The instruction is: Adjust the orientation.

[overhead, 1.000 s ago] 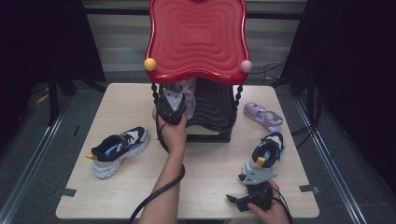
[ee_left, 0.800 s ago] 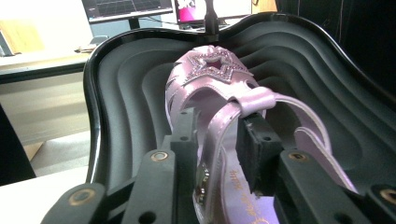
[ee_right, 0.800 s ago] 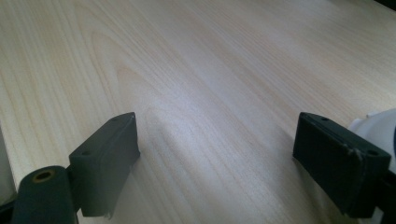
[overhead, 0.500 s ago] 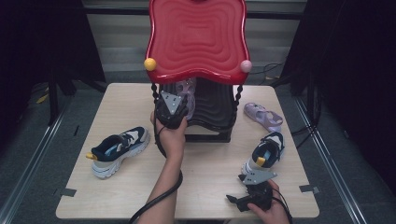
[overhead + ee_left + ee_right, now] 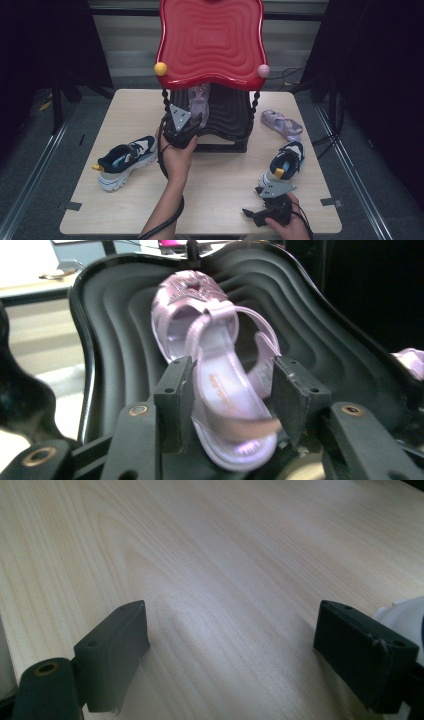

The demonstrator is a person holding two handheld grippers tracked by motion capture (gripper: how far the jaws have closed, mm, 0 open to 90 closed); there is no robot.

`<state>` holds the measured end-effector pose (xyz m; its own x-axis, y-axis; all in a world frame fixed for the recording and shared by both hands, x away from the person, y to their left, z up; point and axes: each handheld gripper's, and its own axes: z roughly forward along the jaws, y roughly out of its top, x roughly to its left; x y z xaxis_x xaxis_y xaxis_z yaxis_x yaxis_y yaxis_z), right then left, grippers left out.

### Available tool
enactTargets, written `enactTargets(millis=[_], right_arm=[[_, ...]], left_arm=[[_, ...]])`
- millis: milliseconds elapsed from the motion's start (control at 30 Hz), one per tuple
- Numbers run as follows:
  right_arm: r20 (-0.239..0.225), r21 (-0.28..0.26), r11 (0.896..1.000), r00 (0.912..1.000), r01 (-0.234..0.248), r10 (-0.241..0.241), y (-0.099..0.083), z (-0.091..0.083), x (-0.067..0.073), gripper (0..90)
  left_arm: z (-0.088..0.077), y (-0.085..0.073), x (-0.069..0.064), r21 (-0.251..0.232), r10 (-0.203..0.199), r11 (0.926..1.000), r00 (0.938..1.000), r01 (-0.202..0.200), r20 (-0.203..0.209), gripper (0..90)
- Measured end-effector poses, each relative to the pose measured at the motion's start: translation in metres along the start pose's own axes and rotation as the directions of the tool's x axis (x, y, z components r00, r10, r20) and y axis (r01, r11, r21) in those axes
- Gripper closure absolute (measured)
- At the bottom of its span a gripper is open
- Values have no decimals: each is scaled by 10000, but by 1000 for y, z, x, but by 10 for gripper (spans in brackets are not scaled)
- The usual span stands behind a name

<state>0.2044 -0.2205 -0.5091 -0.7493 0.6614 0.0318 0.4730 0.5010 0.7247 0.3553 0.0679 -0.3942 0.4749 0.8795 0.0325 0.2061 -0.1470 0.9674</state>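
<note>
left claw (image 5: pixel 227 390): spread, jaws just opening around pink sandal (image 5: pixel 215 370) laid on black shelf (image 5: pixel 320 335) | right claw (image 5: pixel 247 650): spread, waiting over desk (image 5: pixel 210 555)

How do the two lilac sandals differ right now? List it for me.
1. The sandal on the shelf lies on the black lower shelf under the red top; the sandal on the table lies on the wood right of the rack.
2. The shelf sandal has its heel between the left gripper jaws, which have just been opening; the table sandal lies apart from both grippers.
Both are lilac, strapped and sole down.
</note>
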Motion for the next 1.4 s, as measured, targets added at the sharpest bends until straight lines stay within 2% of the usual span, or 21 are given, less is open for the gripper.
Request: enactTargets(millis=[67,100,133,167,267,333,400,600,667,733,800,867,967,1067,1233,1300,1333,1400], right_arm=[[3,2,10000,10000,-10,10,0,0,0,135],[1,0,10000,10000,1,-1,0,0,0,135],[0,3,10000,10000,-12,12,0,0,0,135],[1,-2,10000,10000,2,-2,0,0,0,135],[0,2,10000,10000,-16,16,0,0,0,135],[-6,6,10000,10000,-16,16,0,0,0,135],[-4,-2,10000,10000,-1,1,0,0,0,135],[0,5,10000,10000,-18,18,0,0,0,135],[-3,5,10000,10000,-22,22,0,0,0,135],[-11,12,10000,10000,-41,41,0,0,0,135],[-9,14,10000,10000,-40,40,0,0,0,135],[-7,7,10000,10000,-40,40,0,0,0,136],[-10,7,10000,10000,-43,43,0,0,0,136],[-18,8,10000,10000,-46,46,0,0,0,135],[-26,16,10000,10000,-49,49,0,0,0,135],[-27,19,10000,10000,-44,44,0,0,0,135],[-24,19,10000,10000,-21,21,0,0,0,135],[-49,24,10000,10000,7,-7,0,0,-1,136]], left_arm=[[-3,-1,0,134,181,9997,9997,-183,177,478],[-5,-2,0,269,181,9995,9993,-190,328,469],[-6,-3,-1,337,-41,9994,9988,25,481,463],[-7,-5,0,460,-104,9989,9978,74,654,447],[-13,-9,-1,700,159,9973,9956,-224,929,421],[-16,-13,-2,925,-28,9957,9922,-88,1247,382],[-19,-17,-3,1055,29,9943,9905,-176,1376,356],[-29,-34,-5,1750,-95,9843,9813,-248,1925,307],[-32,-39,-6,1844,64,9818,9793,-445,2022,300],[-35,-46,-6,2122,-108,9765,9740,-384,2263,292],[-37,-52,-7,2354,6,9701,9711,-585,2386,285],[-39,-57,-9,2504,-133,9666,9645,-552,2637,279],[-42,-67,-12,2830,-142,9567,9596,-688,2811,265],[-45,-78,-16,3249,-123,9412,9514,-929,3077,260],[-48,-92,-23,3689,-161,9216,9380,-1204,3463,258],[-47,-96,-25,3903,-100,9098,9326,-1412,3607,257],[-48,-98,-26,3919,-88,9090,9333,-1421,3589,256],[-47,-101,-28,3988,-107,9048,9283,-1493,3718,253]])
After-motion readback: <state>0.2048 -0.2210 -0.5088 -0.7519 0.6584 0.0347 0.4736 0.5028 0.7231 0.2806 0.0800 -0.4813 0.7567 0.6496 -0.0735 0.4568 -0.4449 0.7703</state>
